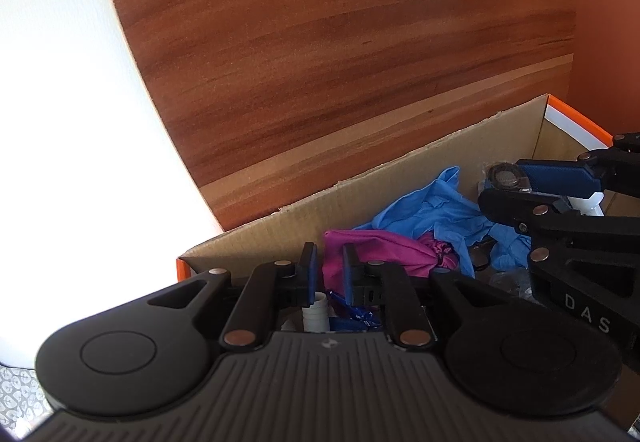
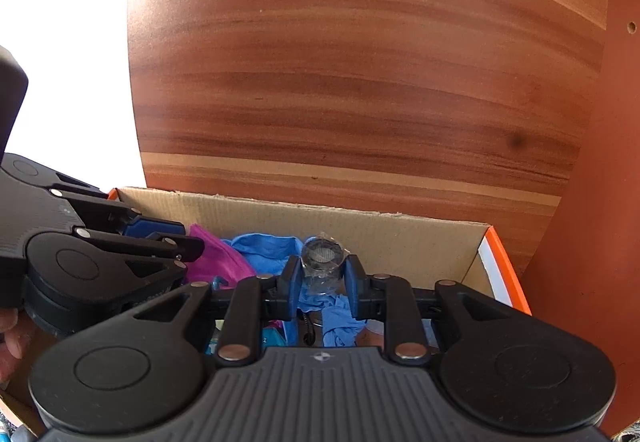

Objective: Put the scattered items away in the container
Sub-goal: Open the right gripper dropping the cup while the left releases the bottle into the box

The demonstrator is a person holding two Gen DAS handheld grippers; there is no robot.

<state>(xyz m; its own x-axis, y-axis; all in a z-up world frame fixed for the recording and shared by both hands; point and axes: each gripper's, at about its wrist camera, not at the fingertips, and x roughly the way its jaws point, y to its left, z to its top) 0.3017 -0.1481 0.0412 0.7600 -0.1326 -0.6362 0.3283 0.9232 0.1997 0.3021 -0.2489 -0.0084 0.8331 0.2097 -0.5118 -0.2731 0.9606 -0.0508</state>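
The open cardboard box with orange trim (image 2: 400, 238) already holds crumpled blue gloves (image 1: 432, 210) and a magenta cloth (image 1: 372, 254). Over it, the right gripper (image 2: 322, 276) grasps a plastic-wrapped black ring (image 2: 322, 258); the left gripper (image 1: 329, 274) grasps the cloth's edge. Both await release.

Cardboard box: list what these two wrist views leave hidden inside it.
- Floor of the orange-edged cardboard box: both views, covered by crumpled blue cloth and magenta cloth.
- White plastic tube: left wrist view, lower end hidden by the left gripper; held or not, unclear.
- Box's near side: right wrist view, largely blocked by the right gripper.
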